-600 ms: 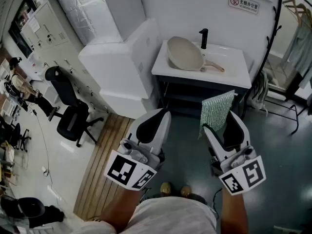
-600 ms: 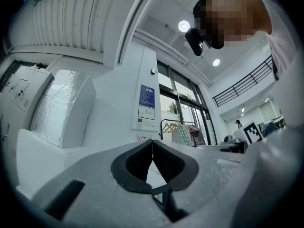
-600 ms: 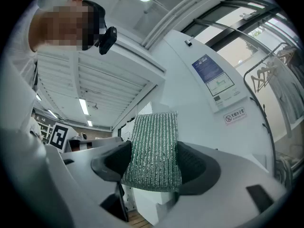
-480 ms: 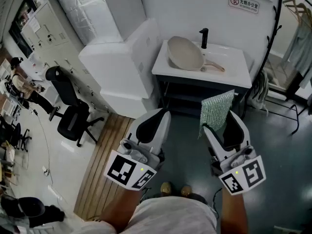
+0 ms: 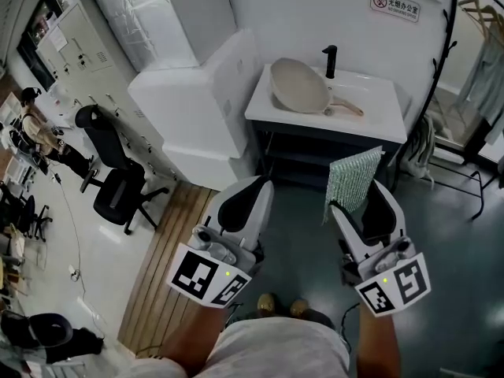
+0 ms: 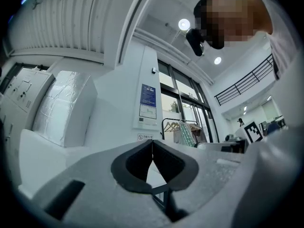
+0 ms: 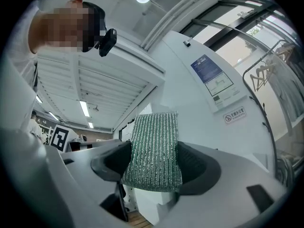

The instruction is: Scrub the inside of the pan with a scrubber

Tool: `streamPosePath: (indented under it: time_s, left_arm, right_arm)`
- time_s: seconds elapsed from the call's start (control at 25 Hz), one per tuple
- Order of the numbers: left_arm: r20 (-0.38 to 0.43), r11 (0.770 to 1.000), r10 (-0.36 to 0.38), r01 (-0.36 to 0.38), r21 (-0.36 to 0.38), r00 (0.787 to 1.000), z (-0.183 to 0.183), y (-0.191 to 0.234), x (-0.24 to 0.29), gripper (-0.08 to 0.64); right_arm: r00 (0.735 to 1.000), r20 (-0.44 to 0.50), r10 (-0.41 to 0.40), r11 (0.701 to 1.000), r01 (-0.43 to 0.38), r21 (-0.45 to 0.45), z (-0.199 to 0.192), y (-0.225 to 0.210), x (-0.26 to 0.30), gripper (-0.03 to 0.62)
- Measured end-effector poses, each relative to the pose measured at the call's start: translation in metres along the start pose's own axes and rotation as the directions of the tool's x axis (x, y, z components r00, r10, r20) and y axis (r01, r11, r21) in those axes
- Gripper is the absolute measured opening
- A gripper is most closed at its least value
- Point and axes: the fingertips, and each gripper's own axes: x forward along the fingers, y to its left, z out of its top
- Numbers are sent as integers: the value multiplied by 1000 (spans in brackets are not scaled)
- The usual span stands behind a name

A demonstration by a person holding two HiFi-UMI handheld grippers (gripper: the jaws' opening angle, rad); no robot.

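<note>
Nothing has shifted since the earlier frame. The white desk at upper centre still carries the tilted pan. My left gripper keeps its jaws closed and empty. My right gripper still clamps the green scrubber.

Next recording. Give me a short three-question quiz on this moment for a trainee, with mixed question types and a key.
1. Multiple choice: what is the right gripper clamped on?
A) a pan handle
B) a green scrubber
C) nothing

2. Fill in the blank: the beige pan rests tilted on the white ____, beside the black faucet.

3. True or false: the left gripper has its jaws wide apart.

Key
1. B
2. sink
3. False: its jaws are together, with nothing between them.
</note>
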Motion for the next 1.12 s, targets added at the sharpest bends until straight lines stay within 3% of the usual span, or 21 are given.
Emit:
streamPosePath:
  time_s: [0.72,1.12]
  left_arm:
    - [-23,998,53,-52,32,998,-15,-26,25,17]
    - [-9,998,53,-52,40,999,-20,-10,48,17]
  right_arm:
    - [999,-5,54,999,-54,7,5,-38,-17,304]
    - [998,-19,59,998,-59,4,-4,-61,3,304]
